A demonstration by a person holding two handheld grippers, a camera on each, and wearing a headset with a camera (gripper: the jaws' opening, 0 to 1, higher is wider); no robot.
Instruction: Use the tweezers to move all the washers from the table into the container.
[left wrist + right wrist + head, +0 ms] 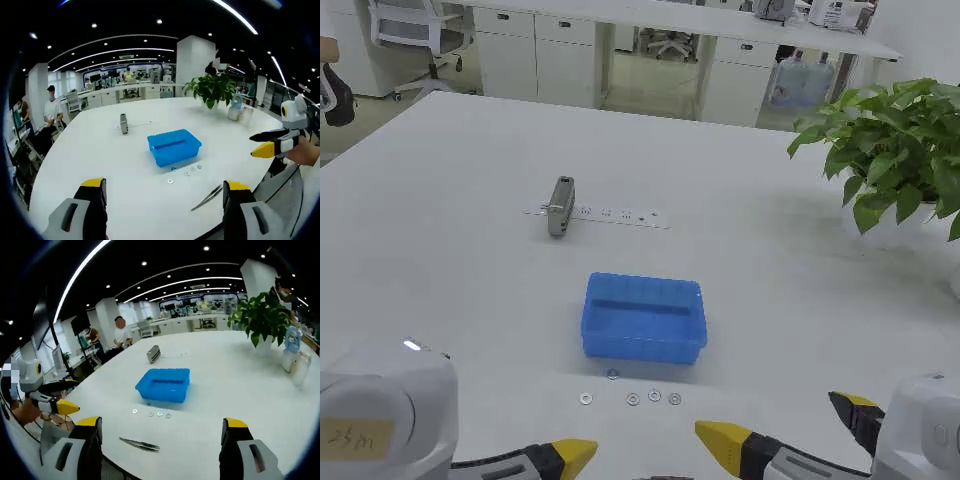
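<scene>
Five washers (633, 399) lie on the bench (440, 250), just in front of the blue container (643, 318). We see the tweezers (139, 444) flat near the bench's front edge, long axis roughly along that edge; we cannot tell which end is the tip. Left gripper (164, 185) and right gripper (161, 422) hover with jaws wide apart, holding nothing.

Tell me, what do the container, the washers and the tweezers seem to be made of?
Container: likely plastic; even, slightly translucent blue with softly glossy walls.
Washers: probably metal; small silver-grey rings with a dull shine.
Tweezers: seemingly metal; thin, dark grey, too small to judge the finish.
</scene>
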